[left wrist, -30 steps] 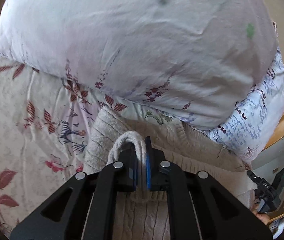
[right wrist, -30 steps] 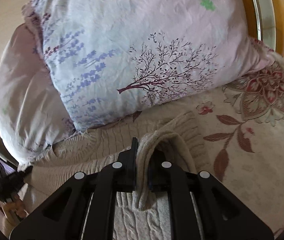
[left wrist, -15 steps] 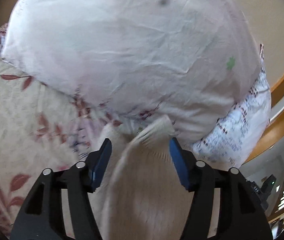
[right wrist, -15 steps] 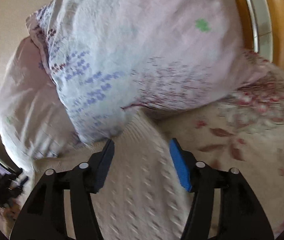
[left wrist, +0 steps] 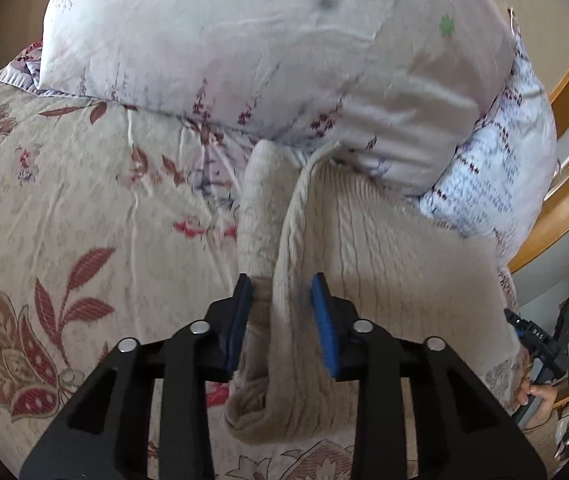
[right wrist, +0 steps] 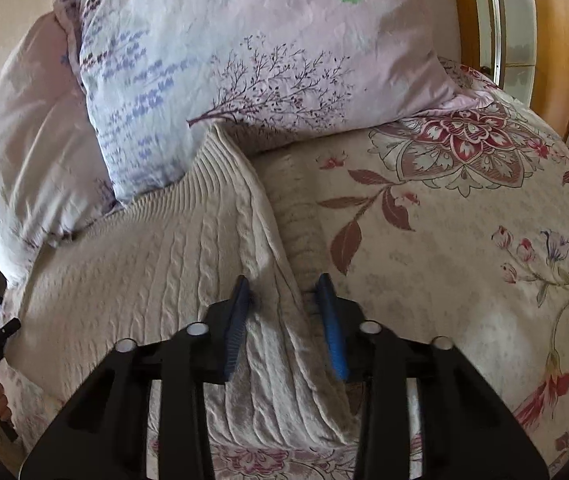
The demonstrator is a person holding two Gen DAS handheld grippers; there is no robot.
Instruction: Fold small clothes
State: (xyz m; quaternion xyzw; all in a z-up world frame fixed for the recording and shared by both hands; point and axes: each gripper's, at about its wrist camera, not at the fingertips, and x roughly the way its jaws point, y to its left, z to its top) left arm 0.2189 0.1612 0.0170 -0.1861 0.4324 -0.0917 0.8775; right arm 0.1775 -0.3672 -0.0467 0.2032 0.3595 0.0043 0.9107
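Left wrist view: your left gripper (left wrist: 280, 300) & right gripper (right wrist: 284, 300), clamped 1 s ago, now straddle the cream cable-knit sweater's (right wrist: 144, 264) side edges on the floral bedspread (right wrist: 464, 240), half-open, ready for next fold.

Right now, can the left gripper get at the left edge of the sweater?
Probably yes. The left gripper is open, with the sweater edge lying between its fingers; nothing blocks it, and the pillow sits farther back.

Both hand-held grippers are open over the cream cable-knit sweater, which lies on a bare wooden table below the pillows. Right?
Not quite: the sweater lies on a floral bedspread, not a table, as the right wrist view shows. Left hand-held gripper and right hand-held gripper are open.
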